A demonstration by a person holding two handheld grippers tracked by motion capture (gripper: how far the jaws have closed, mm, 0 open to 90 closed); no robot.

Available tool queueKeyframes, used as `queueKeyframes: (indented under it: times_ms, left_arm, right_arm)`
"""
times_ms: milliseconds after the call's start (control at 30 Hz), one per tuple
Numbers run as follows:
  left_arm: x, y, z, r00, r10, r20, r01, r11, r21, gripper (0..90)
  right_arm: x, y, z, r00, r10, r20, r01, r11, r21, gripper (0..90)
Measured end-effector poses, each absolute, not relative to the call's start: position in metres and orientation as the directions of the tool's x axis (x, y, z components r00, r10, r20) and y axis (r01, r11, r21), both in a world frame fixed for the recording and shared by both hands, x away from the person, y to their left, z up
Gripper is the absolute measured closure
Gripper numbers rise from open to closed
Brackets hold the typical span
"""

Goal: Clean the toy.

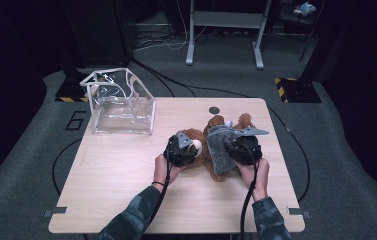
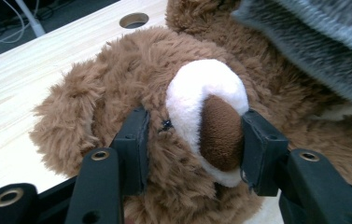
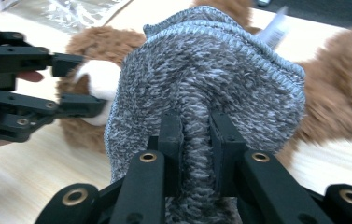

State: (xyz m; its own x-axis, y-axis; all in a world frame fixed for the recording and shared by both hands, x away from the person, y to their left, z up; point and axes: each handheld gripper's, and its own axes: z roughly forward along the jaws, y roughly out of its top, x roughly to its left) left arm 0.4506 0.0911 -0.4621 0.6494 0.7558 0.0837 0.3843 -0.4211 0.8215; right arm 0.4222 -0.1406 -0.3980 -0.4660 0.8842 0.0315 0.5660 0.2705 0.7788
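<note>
A brown teddy bear (image 1: 216,122) lies on the wooden table (image 1: 126,170), right of centre. My left gripper (image 1: 188,147) has its jaws pressed into the fur on both sides of the bear's white snout (image 2: 201,88), holding the head (image 2: 131,70). In the right gripper view, the left gripper (image 3: 89,83) brackets the same snout. A grey knit garment (image 3: 211,70) covers the bear's body (image 3: 341,93). My right gripper (image 3: 196,140) is shut on a raised fold of that knit (image 1: 218,145). In the high view the right gripper (image 1: 233,145) sits over the bear's body.
A clear plastic bag with white trim (image 1: 121,105) stands upright at the table's far left. A round cable hole (image 1: 214,110) is at the far edge, just beyond the bear. Dark floor, cables and desk legs surround the table.
</note>
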Motion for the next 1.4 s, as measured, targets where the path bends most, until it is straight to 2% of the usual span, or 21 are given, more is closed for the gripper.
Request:
queueKeyframes:
  times_ms: [167, 467, 633, 800, 1033, 1267, 1400]
  left_arm:
    - [0.446, 0.101, -0.455, 0.67, 0.742, 0.035, 0.418, -0.415, 0.808, 51.4]
    - [0.43, 0.115, -0.445, 0.693, 0.721, 0.009, 0.442, -0.435, 0.785, 51.0]
    - [0.423, 0.118, -0.453, 0.689, 0.725, 0.01, 0.444, -0.433, 0.784, 50.5]
    - [0.419, 0.117, -0.457, 0.688, 0.725, 0.027, 0.429, -0.437, 0.791, 50.4]
    - [0.418, 0.119, -0.46, 0.681, 0.732, 0.01, 0.435, -0.416, 0.798, 50.2]
    - [0.42, 0.12, -0.459, 0.685, 0.729, 0.0, 0.446, -0.42, 0.791, 49.6]
    - [0.422, 0.12, -0.46, 0.685, 0.728, -0.012, 0.455, -0.415, 0.788, 49.3]
  right_arm:
    - [0.422, -0.123, -0.393, -0.504, 0.864, -0.008, 0.538, 0.321, 0.779, 76.9]
    - [0.435, -0.079, -0.383, -0.596, 0.803, -0.027, 0.494, 0.393, 0.775, 77.3]
    - [0.455, -0.049, -0.396, -0.637, 0.765, -0.091, 0.5, 0.5, 0.707, 77.5]
    - [0.474, -0.043, -0.407, -0.6, 0.792, -0.111, 0.558, 0.513, 0.652, 78.1]
    - [0.494, -0.053, -0.404, -0.532, 0.818, -0.218, 0.57, 0.537, 0.623, 79.6]
    - [0.508, -0.083, -0.398, -0.41, 0.877, -0.252, 0.63, 0.472, 0.617, 80.7]
    - [0.508, -0.101, -0.391, -0.364, 0.9, -0.239, 0.635, 0.428, 0.644, 81.2]
